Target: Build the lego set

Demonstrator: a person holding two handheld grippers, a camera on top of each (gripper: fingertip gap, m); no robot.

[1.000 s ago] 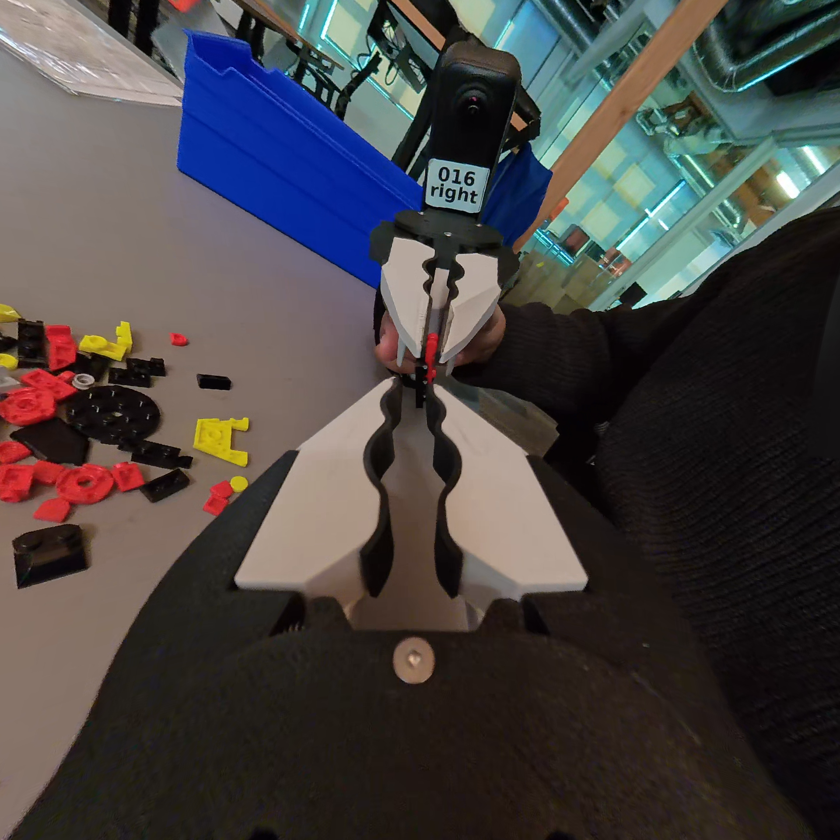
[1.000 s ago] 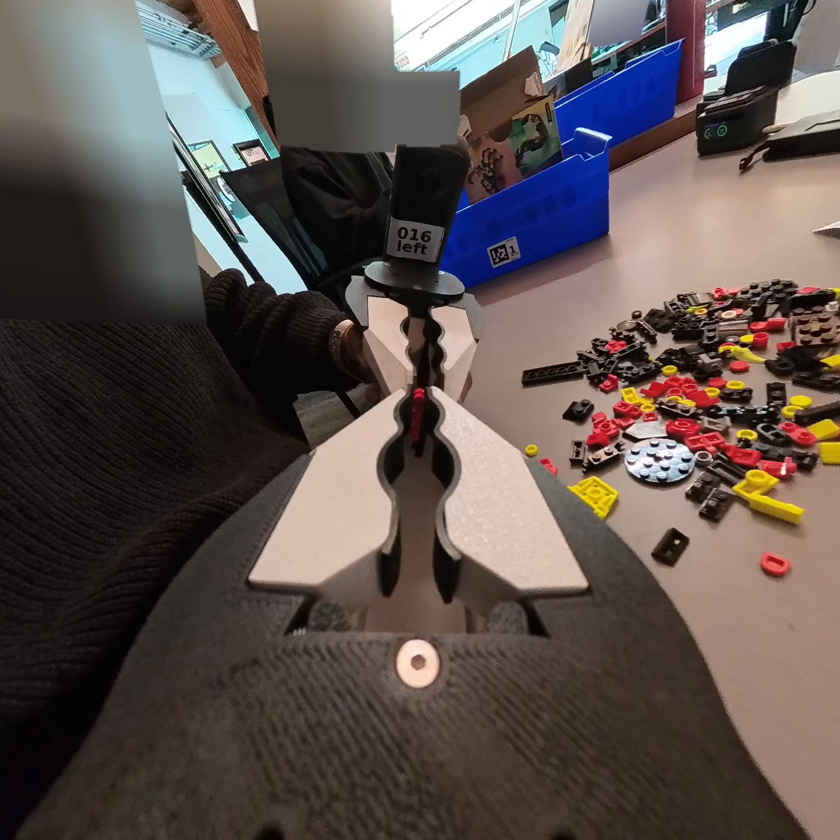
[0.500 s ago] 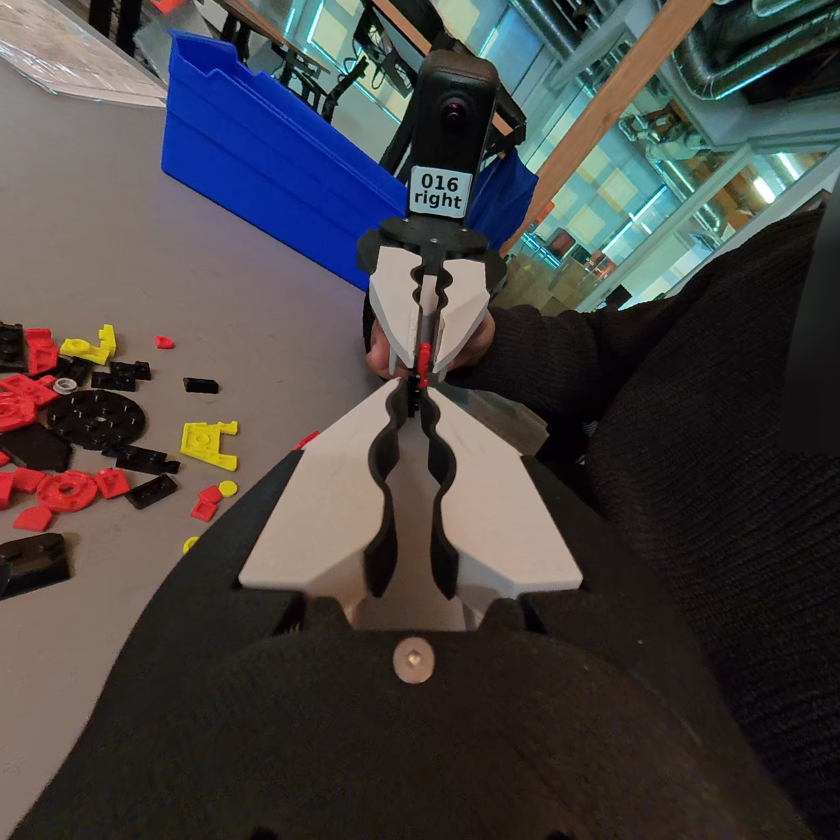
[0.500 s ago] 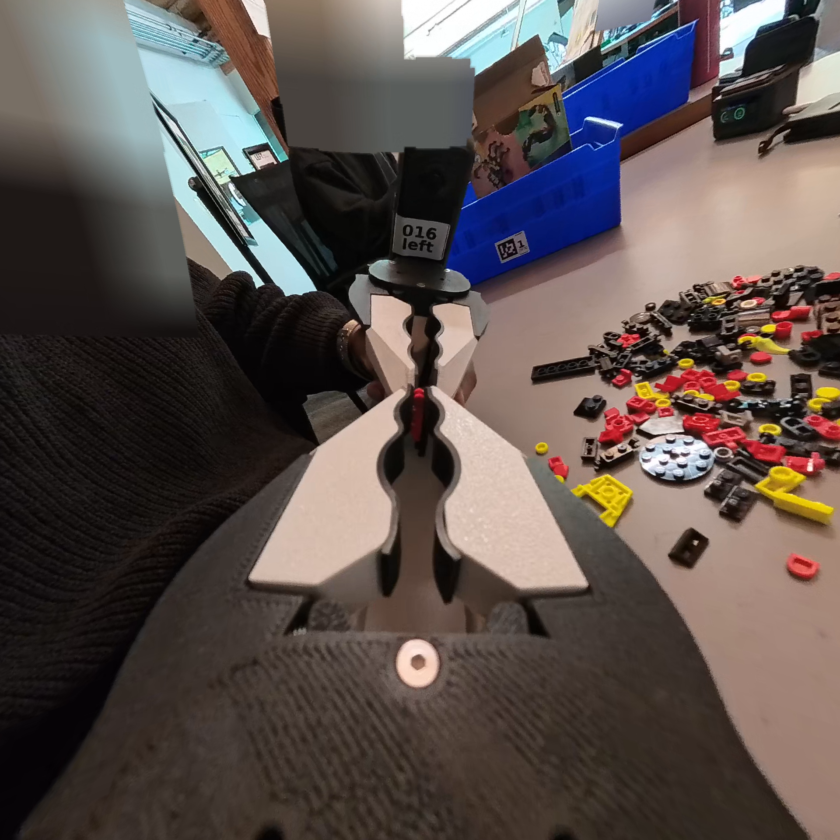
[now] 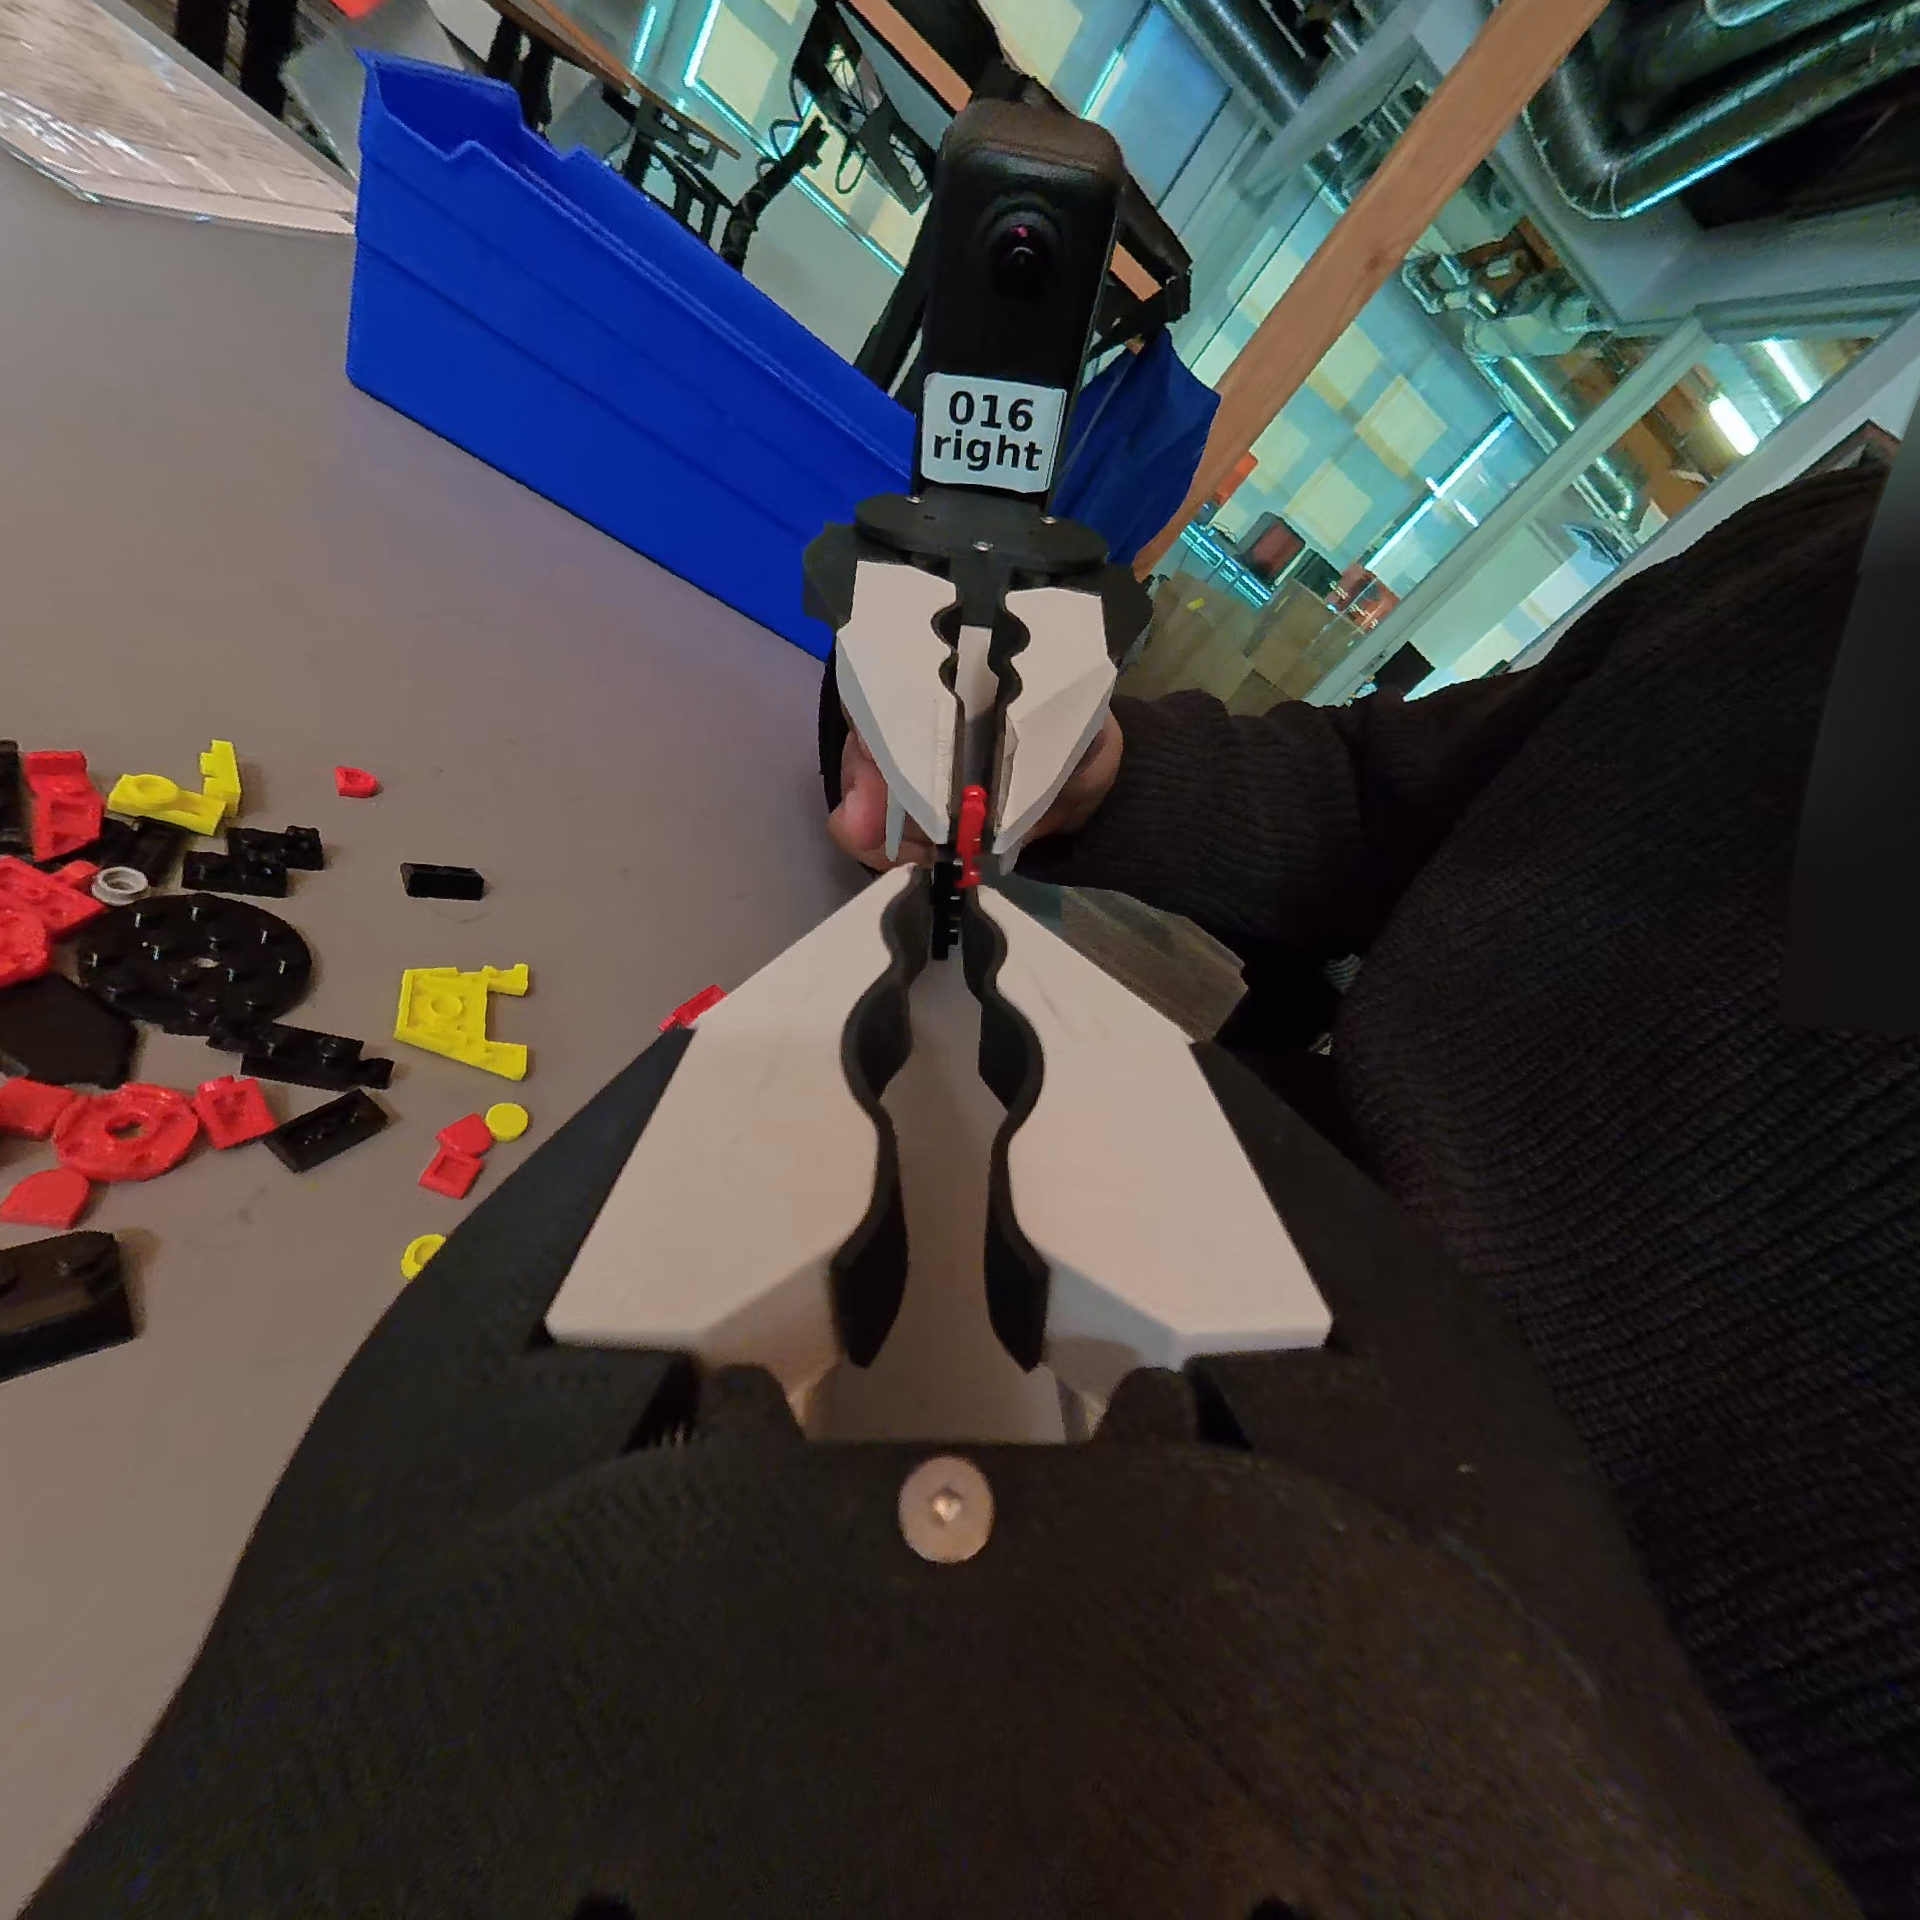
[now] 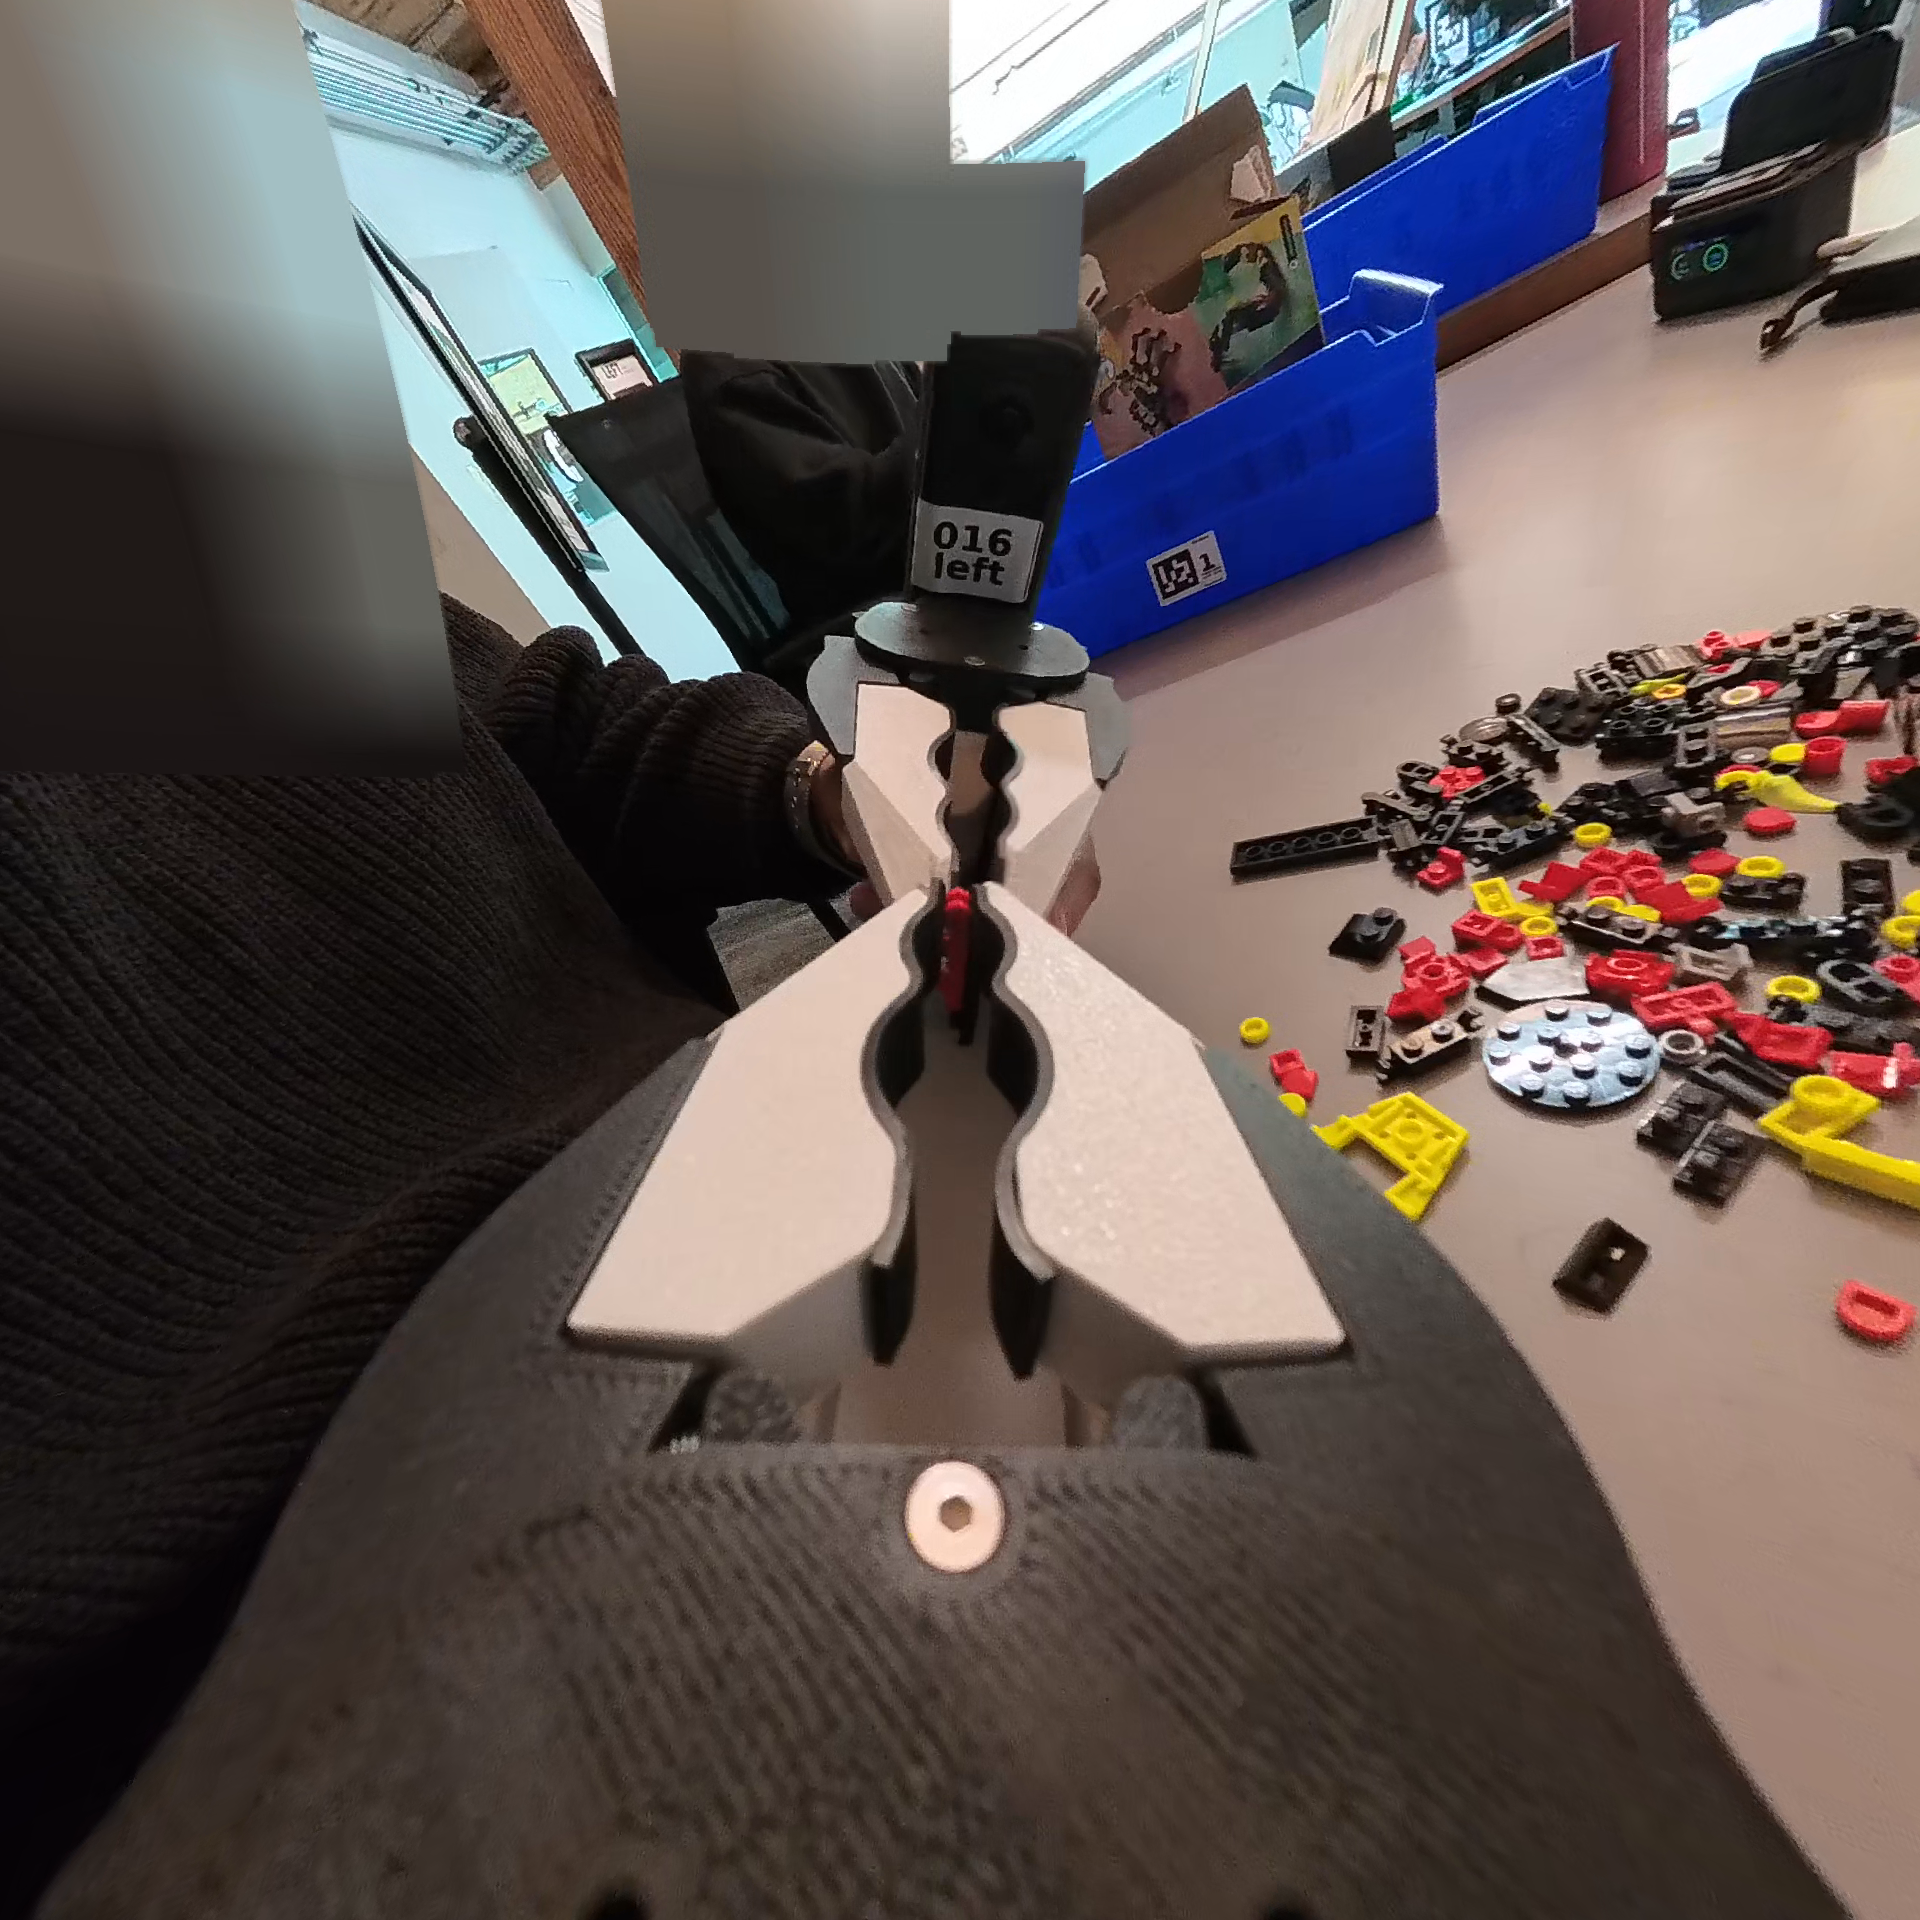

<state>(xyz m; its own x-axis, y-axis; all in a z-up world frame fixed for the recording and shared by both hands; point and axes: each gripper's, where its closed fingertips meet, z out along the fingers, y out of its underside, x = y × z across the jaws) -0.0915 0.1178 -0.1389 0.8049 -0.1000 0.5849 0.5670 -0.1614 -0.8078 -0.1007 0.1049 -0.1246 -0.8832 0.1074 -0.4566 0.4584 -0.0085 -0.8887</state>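
Observation:
My left gripper (image 5: 940,899) is shut on a thin black lego piece (image 5: 942,925), held edge-on in the air off the table's near edge. My right gripper (image 5: 961,847) faces it tip to tip and is shut on a thin red lego piece (image 5: 972,826), which touches the black one. In the right wrist view my right gripper (image 6: 961,904) grips the red piece (image 6: 956,951), and the left gripper (image 6: 971,868) stands just beyond it. How the two pieces join is hidden between the fingers.
Loose red, black and yellow lego pieces (image 5: 156,987) lie on the grey table (image 5: 416,623); they also show in the right wrist view (image 6: 1662,935). Blue bins (image 5: 582,343) (image 6: 1299,468) stand farther back. A person's dark sleeves (image 5: 1558,935) are close by. My left and right fingertips are right by each other.
Both grippers stay shut and tip to tip. The red and black pieces have come slightly closer together; the pair has shifted only a little.

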